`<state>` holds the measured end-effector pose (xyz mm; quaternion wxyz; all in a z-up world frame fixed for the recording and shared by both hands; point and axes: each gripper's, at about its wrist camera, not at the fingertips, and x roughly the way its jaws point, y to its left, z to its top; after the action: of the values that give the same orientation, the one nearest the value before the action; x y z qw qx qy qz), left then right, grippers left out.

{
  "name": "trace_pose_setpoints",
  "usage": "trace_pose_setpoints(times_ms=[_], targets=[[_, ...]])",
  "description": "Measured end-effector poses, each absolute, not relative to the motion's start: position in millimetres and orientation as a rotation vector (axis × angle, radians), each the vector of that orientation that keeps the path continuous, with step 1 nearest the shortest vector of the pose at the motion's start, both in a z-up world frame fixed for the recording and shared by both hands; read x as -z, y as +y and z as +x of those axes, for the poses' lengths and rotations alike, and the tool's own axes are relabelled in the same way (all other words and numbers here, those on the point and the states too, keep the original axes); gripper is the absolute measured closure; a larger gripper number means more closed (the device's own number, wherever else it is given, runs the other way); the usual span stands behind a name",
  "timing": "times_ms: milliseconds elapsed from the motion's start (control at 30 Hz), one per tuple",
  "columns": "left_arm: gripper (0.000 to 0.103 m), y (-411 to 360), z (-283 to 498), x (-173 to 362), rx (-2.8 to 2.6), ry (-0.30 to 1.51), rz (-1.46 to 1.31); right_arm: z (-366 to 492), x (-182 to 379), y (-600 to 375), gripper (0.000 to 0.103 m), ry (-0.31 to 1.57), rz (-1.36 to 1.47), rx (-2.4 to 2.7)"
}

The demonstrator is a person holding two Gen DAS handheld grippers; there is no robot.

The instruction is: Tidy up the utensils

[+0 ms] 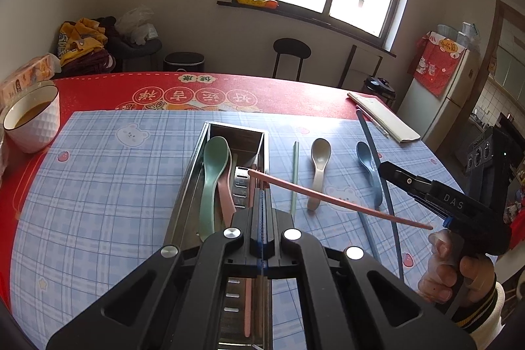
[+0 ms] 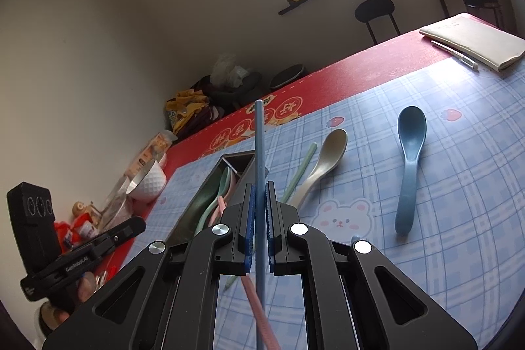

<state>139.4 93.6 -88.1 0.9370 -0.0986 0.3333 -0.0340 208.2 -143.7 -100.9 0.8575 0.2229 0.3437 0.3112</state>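
A steel utensil box [image 1: 188,182] [image 2: 210,182] lies on the checked mat, holding a green spoon [image 1: 213,173] and a pink spoon [image 1: 226,195]. My left gripper [image 1: 261,195] is shut on a pink chopstick [image 1: 328,199] that sticks out to the right above the box. My right gripper [image 2: 260,195] is shut on a blue chopstick [image 2: 259,153], lifted and upright; it also shows in the left wrist view [image 1: 377,159]. A green chopstick [image 1: 294,176], a beige spoon [image 1: 318,166] and a blue spoon [image 1: 369,166] [image 2: 408,159] lie on the mat.
A white bowl [image 1: 32,120] with brown liquid stands at the left edge. A notebook [image 1: 384,117] and a pen lie at the far right. A second blue chopstick [image 1: 369,232] lies on the mat. A chair [image 1: 290,54] stands beyond the table.
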Motion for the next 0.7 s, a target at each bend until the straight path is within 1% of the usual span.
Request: trace_pose_setpoints(times_ms=[167,300,433,700], targets=[[0.103,81,145,92,0.121,0.723,-0.217,210,101,-147,0.097,0.731,0.490,-0.660],[0.102,64,156,102,0.152,0.792,-0.214,211,101,-147,0.097,0.737,0.490,-0.659],[0.096,46,164,117,0.155,0.873,-0.174,211,101,-150,0.097,0.736,0.498,-0.658],[0.092,4,174,153,0.125,0.988,-0.011,211,101,-152,0.097,0.742,0.509,-0.661]])
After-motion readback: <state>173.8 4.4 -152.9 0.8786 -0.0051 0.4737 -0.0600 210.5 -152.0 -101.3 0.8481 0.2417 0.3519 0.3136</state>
